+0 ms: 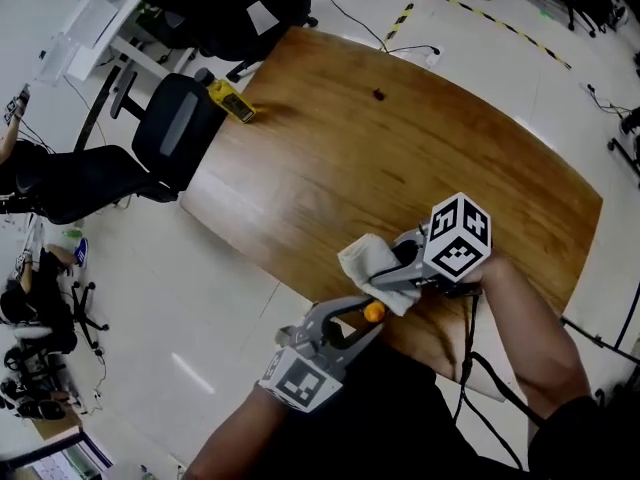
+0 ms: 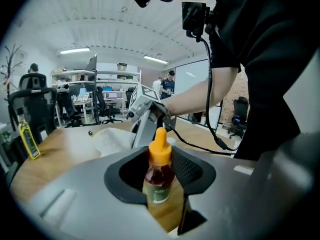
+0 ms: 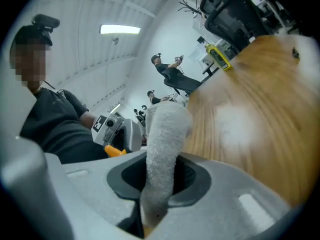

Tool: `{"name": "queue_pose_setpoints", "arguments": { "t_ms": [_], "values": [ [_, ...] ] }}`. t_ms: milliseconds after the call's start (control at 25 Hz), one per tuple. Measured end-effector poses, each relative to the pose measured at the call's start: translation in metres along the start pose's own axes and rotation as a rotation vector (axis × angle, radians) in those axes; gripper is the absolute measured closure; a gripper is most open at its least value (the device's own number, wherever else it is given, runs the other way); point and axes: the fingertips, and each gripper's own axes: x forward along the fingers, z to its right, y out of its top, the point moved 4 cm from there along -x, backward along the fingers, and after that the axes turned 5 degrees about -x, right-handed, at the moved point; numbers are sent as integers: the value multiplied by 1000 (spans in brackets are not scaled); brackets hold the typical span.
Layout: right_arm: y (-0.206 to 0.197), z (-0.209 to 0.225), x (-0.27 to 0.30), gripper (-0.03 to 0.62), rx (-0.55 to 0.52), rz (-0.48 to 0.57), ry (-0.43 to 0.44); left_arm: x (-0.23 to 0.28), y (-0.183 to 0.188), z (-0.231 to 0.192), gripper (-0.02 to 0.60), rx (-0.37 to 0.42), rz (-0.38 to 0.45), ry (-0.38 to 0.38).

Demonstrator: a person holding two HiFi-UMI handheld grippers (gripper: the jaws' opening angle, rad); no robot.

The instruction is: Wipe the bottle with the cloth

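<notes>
Bottle first: it stands upright between the jaws of my left tongs, orange cap up, dark red body and pale label down in the gap. The jaws are closed against its sides and hold it. From the head view the orange cap shows at the tip of my left tongs, at the near edge of the wooden table.

My right tongs are clamped on the cloth. The white towelling is pinched between the jaws and stands up out of them in a thick fold. In the head view my right tongs come in from the right, and the cloth hangs over their tip just above and beside the bottle cap. The two tips sit very close, pointing at each other. Whether the cloth actually touches the bottle I can't quite tell; the fold covers the spot.

Farther off, a yellow bottle lies near the far left edge of the table, well apart from both tongs, beside a black chair.
</notes>
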Motion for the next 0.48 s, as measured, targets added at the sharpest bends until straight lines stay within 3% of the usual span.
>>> {"name": "queue_pose_setpoints", "arguments": {
  "t_ms": [200,480],
  "values": [
    [-13,25,14,523,4,-125,-24,0,-2,3,423,-21,25,4],
    [-32,42,25,523,-129,-299,-158,3,-2,3,420,-57,73,6]
  ]
}}
